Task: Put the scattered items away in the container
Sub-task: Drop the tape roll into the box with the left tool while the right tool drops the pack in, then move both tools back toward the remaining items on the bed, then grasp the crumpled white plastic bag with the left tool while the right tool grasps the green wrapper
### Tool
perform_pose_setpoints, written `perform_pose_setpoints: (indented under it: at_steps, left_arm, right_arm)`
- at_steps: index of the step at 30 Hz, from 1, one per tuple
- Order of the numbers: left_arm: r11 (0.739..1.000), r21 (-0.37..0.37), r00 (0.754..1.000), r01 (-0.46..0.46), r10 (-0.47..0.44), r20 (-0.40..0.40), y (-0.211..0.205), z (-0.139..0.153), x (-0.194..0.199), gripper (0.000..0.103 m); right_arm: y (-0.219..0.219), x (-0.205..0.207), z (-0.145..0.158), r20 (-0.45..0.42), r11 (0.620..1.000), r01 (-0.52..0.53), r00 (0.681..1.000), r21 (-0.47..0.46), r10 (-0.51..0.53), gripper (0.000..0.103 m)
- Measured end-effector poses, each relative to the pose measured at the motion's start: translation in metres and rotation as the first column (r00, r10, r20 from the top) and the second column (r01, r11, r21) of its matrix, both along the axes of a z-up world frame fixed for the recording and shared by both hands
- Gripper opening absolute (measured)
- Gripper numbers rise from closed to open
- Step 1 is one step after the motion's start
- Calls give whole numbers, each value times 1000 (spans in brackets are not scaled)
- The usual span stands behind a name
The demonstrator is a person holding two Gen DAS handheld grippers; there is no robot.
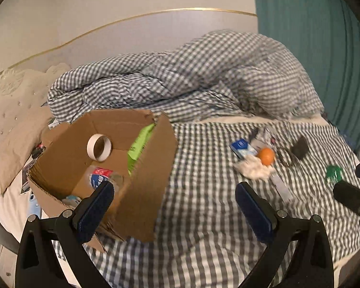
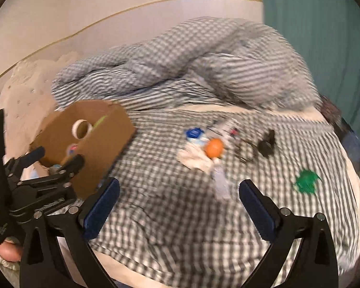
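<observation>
A brown cardboard box [image 1: 146, 168] stands open on the checked bed at the left; inside are a white tape roll [image 1: 99, 147], a green packet [image 1: 139, 146] and a red-and-blue wrapper [image 1: 100, 175]. Scattered on the bed at the right lie an orange ball [image 1: 266, 156], a blue-and-white carton [image 1: 242, 147], a crumpled white tissue [image 1: 253, 169], a black object [image 1: 300, 147] and a green piece [image 1: 333, 172]. My left gripper [image 1: 175, 208] is open and empty beside the box's right wall. My right gripper [image 2: 180, 201] is open and empty above the bed; its view is blurred and shows the box [image 2: 103, 139] and ball [image 2: 214, 147].
A rumpled checked duvet [image 1: 192, 76] lies heaped behind the items. A beige pillow [image 1: 14, 120] sits far left against the headboard. A teal curtain [image 1: 312, 36] hangs at the right. The left gripper [image 2: 57, 158] shows in the right wrist view, at the box.
</observation>
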State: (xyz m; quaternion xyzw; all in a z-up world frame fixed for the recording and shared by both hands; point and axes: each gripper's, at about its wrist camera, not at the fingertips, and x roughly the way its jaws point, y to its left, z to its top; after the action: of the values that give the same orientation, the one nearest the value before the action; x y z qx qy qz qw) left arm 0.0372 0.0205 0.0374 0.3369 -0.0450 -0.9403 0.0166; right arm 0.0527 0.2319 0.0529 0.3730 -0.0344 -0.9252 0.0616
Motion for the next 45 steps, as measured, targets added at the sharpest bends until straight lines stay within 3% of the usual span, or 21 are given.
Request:
perform_pose_setpoints:
  at_steps: [8,12,17,24,31,34,42,43,45]
  left_arm:
    - [1000,-1,1000,9,-9,28,20,-21,17,103]
    - [999,52,997,5,-10,78,23,-34,7,103]
    - [999,47,997,20,-24,76,36,-45,-9,103]
    - [994,33,992,102,-104,76,77,-71,-56,103]
    - [976,45,965,214,-218,143,126,-118,-123,103]
    - [973,25,962,230,-231,148,143,-131,-147,103]
    - [961,61,944,268,-275,185,163,-160,-185,103]
    - [960,62,938,272,-279,208,164,-165,-188,96]
    - [960,74,923,272,-282,264,165,-178,-194,38]
  right_arm:
    - [48,34,-26,14,994,101,995,-38,-100,100]
    - [64,33,-39,47,992,119,992,-39,-118,100]
    - [78,21,-52,55,990,132,990,-39,-130,100]
    - [108,-6,-91,144,984,174,975,-25,-168,100]
    - [144,-42,-121,200,972,220,959,-87,-199,100]
    - [154,-65,-133,221,972,226,953,-63,-207,100]
    - [174,-81,-140,236,967,230,951,-107,-200,100]
    - [175,-80,-141,236,967,231,951,-104,-202,100]
    - [178,-80,-142,238,966,236,949,-105,-206,100]
